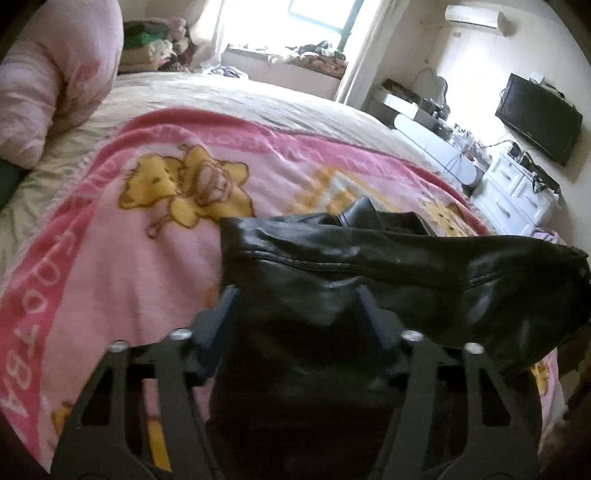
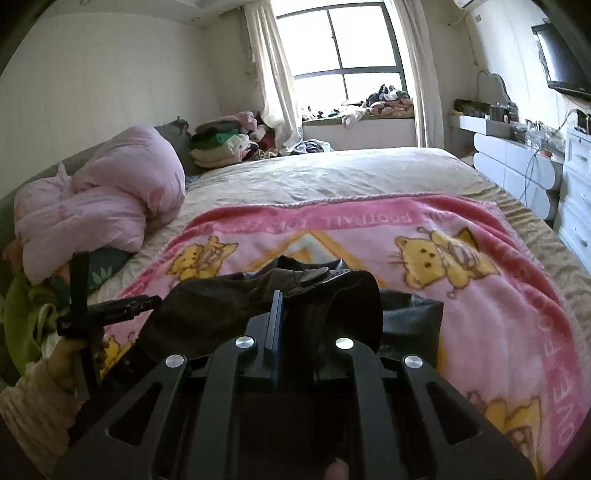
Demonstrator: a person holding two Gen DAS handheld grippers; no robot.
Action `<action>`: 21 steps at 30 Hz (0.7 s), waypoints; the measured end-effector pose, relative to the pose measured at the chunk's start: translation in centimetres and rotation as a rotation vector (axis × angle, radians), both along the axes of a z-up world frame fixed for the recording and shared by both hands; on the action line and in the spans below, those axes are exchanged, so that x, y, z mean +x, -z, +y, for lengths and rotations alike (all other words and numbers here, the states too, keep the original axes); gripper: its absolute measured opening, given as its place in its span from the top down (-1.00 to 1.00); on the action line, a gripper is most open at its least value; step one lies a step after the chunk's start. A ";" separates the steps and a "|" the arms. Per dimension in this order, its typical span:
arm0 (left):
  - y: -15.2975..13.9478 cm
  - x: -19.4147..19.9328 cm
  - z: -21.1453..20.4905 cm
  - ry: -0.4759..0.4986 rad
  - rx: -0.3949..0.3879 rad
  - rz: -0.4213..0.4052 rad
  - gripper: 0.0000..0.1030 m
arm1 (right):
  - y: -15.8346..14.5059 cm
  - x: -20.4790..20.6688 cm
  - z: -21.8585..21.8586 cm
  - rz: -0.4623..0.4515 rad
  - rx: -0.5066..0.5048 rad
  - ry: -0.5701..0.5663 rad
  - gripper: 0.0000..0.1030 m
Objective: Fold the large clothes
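**Hidden, cropped and blurred**

The black leather jacket (image 1: pixel 369 266) fills the gap between the left gripper's (image 1: pixel 295 295) jaws, hiding whether the pads press it. Its near end runs off the bottom edge behind the jaws. The fingertips (image 1: pixel 229 295) are motion-blurred.

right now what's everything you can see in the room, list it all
jacket: one, black leather, on the pink blanket, near edge
blanket: one, pink with yellow cartoon animals, spread on the bed
bed cover: one, beige, under the blanket
duvet: one, pale pink, bunched at the bed's left side
folded clothes: one stack, green, beige and pink, far left corner
window: one, dark frame, far wall
clothes on the sill: one heap, mixed colours
television: one, black, right wall
drawers: one white unit, below the television
air conditioner: one, white, high on the wall
left claw: black, fingers either side of the jacket
right claw: black, shut on the jacket
hand: one, cream sleeve, holding the left claw
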State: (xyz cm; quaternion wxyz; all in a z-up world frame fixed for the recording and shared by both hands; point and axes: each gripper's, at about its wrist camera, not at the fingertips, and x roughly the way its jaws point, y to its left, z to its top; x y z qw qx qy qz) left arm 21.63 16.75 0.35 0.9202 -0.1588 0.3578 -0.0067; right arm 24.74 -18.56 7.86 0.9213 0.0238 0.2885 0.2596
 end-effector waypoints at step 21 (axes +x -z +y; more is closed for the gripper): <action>5.1 2.0 -1.3 0.051 -0.023 0.196 0.55 | 6.2 2.6 -1.4 0.264 -0.089 0.084 0.62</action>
